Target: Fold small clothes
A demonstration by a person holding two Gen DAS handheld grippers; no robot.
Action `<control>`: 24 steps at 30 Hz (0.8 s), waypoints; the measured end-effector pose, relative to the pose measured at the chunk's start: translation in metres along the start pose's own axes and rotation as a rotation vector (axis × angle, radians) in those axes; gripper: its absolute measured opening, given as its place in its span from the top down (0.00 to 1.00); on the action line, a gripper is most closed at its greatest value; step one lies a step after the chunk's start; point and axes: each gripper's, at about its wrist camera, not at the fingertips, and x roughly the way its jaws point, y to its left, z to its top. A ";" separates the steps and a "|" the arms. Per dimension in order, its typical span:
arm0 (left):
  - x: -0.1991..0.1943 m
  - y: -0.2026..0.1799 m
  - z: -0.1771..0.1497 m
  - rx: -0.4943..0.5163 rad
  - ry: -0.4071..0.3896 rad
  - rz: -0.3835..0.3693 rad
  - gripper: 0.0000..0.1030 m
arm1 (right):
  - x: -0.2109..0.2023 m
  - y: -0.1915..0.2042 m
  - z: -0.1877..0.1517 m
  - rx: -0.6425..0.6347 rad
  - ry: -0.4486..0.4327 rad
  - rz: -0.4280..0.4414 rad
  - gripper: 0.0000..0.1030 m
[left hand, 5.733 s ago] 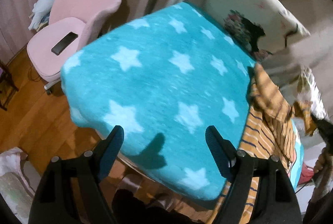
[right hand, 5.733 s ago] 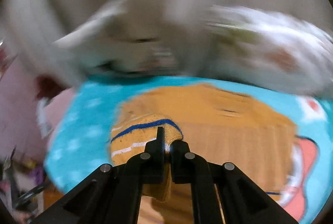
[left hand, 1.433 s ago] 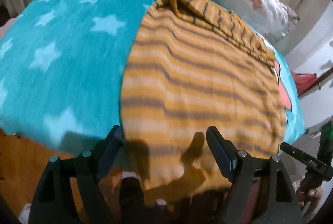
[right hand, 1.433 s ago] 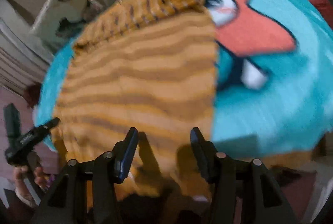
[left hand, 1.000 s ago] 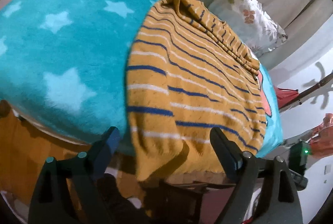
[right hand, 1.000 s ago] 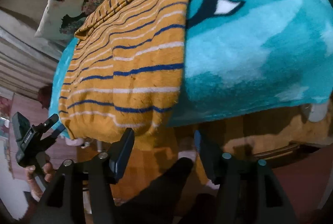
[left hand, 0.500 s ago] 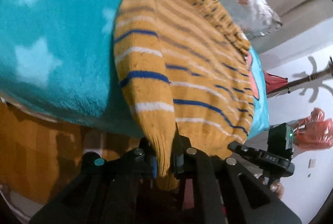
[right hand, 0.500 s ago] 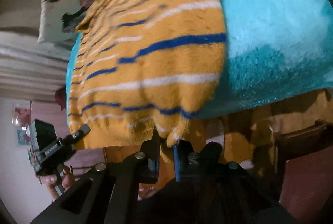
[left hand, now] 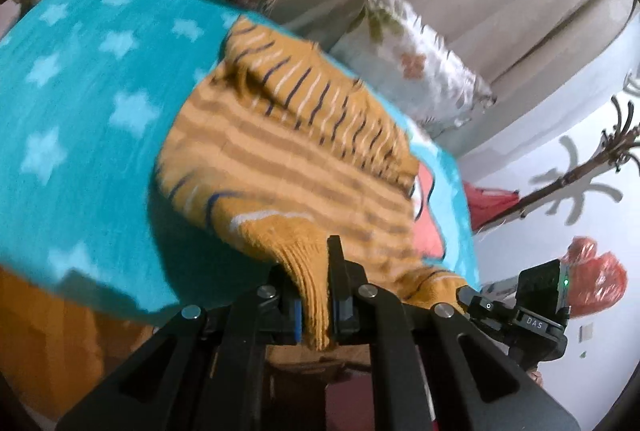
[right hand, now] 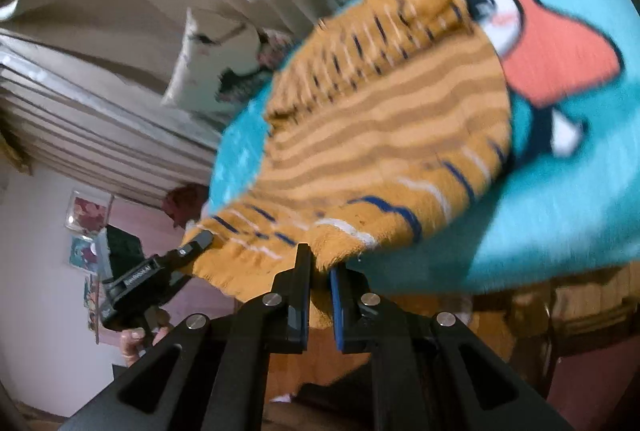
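Fuzzy teal blanket (left hand: 92, 135) with pale stars lies ahead of my grippers, floral pillows (left hand: 420, 71) beyond it. On it rests the mustard knit sweater (left hand: 288, 151), striped blue and white. My left gripper (left hand: 316, 295) is clamped on its ribbed hem corner; my right gripper (right hand: 320, 287) pinches the other corner, both lifted.

sweater (left hand: 296, 159): lies on the blanket (left hand: 80, 119), near hem lifted off it
left tongs (left hand: 316, 295): clamped on the hem's left corner
right tongs (right hand: 320, 283): clamped on the hem's right corner (each pair shows in the other's view)
pillow (left hand: 416, 67): behind the sweater, past the blanket's far edge
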 end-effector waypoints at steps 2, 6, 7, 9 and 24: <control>0.012 0.000 0.032 -0.005 -0.003 -0.024 0.91 | 0.004 0.003 0.029 0.008 -0.027 -0.017 0.91; 0.061 -0.008 0.110 0.025 0.014 -0.023 0.91 | 0.024 0.009 0.095 0.022 -0.066 -0.062 0.91; 0.073 -0.011 0.125 0.038 0.018 -0.016 0.91 | 0.034 0.011 0.116 0.029 -0.072 -0.072 0.91; 0.108 -0.016 0.163 0.066 0.036 -0.002 0.91 | 0.056 0.010 0.158 0.033 -0.086 -0.121 0.91; 0.206 0.022 0.251 -0.007 0.188 -0.090 0.46 | 0.104 -0.020 0.255 0.059 -0.157 -0.527 0.48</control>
